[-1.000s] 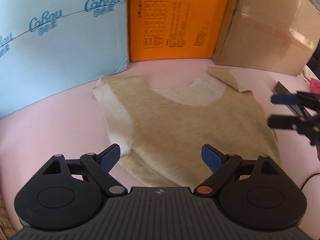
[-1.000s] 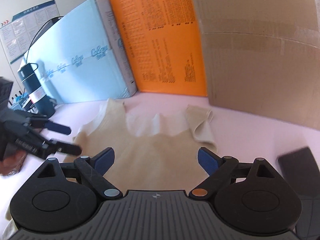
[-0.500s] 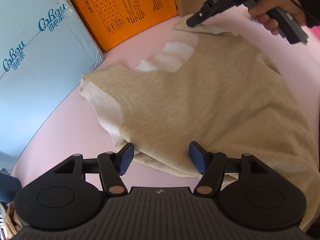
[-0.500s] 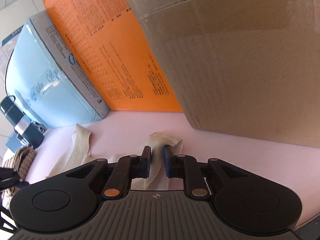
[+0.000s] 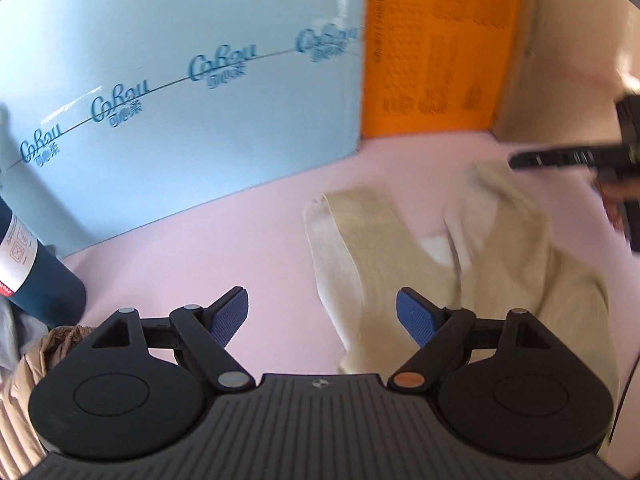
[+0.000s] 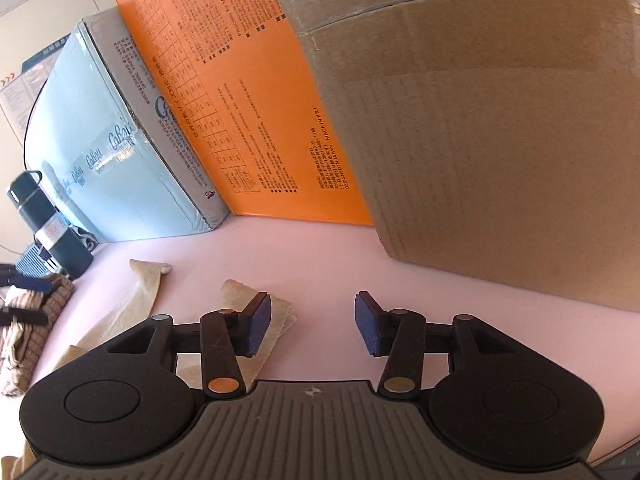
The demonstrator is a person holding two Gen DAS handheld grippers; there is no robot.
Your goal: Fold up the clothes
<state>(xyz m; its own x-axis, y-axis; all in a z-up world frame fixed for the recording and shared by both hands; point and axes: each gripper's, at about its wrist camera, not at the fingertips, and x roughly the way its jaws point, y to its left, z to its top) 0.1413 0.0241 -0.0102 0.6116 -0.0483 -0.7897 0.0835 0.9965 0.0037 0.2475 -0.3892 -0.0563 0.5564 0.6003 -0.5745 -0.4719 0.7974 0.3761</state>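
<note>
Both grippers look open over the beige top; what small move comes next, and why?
Probably bring the left gripper right and down onto the beige top: it hangs open beside the top's edge, holding nothing. The right gripper is open too.

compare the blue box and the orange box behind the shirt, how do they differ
The blue box is pale blue with a repeated script logo along its face; the orange box is bright orange, covered in small black print and tables. The blue box stands to the left, nearest the dark bottle; the orange box is wedged between it and the brown carton. Both stand on the pink surface.
</note>
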